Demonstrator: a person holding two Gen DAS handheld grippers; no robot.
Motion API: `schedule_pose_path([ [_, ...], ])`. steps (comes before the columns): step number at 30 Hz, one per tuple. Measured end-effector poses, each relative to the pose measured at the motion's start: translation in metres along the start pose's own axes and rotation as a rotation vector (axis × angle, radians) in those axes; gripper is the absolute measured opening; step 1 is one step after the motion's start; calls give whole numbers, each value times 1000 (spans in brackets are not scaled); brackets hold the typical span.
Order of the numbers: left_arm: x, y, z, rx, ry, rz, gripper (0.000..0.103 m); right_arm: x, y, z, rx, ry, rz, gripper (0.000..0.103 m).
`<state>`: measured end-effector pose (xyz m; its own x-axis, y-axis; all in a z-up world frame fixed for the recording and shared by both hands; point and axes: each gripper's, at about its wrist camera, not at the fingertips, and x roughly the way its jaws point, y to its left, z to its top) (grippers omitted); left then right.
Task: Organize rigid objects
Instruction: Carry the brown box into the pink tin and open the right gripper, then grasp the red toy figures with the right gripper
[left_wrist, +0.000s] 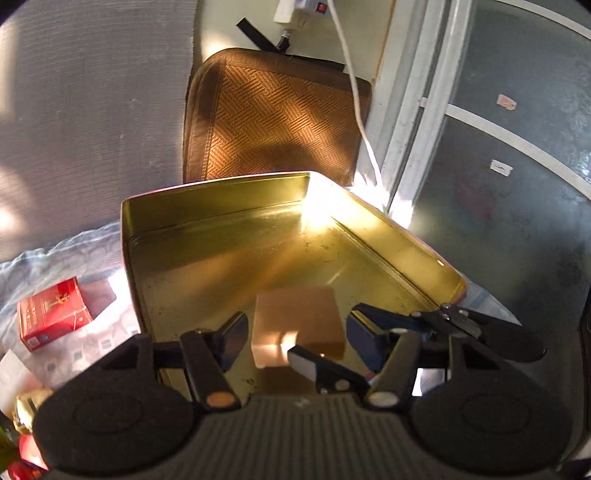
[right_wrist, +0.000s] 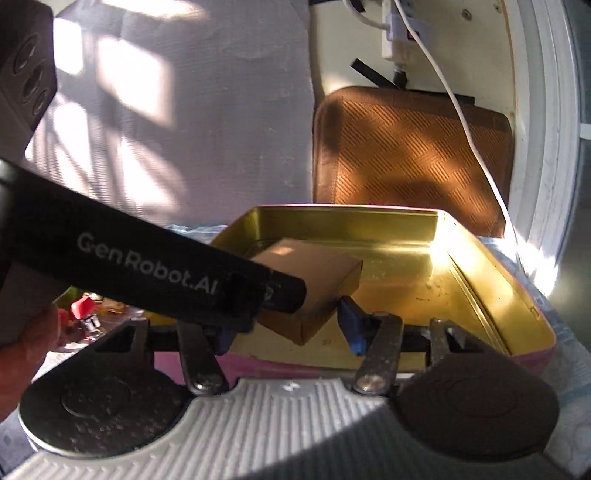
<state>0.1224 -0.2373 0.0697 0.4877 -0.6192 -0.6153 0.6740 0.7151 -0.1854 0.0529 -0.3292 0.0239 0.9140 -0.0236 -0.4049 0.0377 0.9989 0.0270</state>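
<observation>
A gold metal tin (left_wrist: 221, 206) lies open on the cloth, its pink outer wall (right_wrist: 280, 363) facing the right wrist view. A tan cardboard box (left_wrist: 295, 321) sits inside it near the front edge. My left gripper (left_wrist: 297, 338) is open, its pads on either side of the box with gaps showing. In the right wrist view the same box (right_wrist: 314, 266) lies in the tin (right_wrist: 480, 280). My right gripper (right_wrist: 291, 332) is open at the tin's front wall, with the left gripper's black body (right_wrist: 147, 266) crossing in front of it.
A red cigarette pack (left_wrist: 53, 314) lies on the patterned cloth left of the tin. A brown woven cushion (left_wrist: 277, 114) stands behind the tin, with a white cable (left_wrist: 354, 92) and power strip above. A window frame (left_wrist: 417, 122) is on the right. Small red items (right_wrist: 83, 306) lie at left.
</observation>
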Motion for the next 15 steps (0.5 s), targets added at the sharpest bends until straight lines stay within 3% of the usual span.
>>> schedule_pose_path([
  [5, -44, 22, -16, -13, -69, 19, 61, -12, 1, -8, 46, -5, -6, 59],
  [8, -103, 56, -35, -67, -168, 26, 62, -42, 11, -7, 62, -116, 72, 59],
  [11, -152, 92, -62, -130, -236, 144, 62, -60, 39, -5, 24, -166, 178, 59],
  [15, -188, 137, -99, -223, -221, 299, 60, -46, 92, -8, -42, -81, 353, 58],
])
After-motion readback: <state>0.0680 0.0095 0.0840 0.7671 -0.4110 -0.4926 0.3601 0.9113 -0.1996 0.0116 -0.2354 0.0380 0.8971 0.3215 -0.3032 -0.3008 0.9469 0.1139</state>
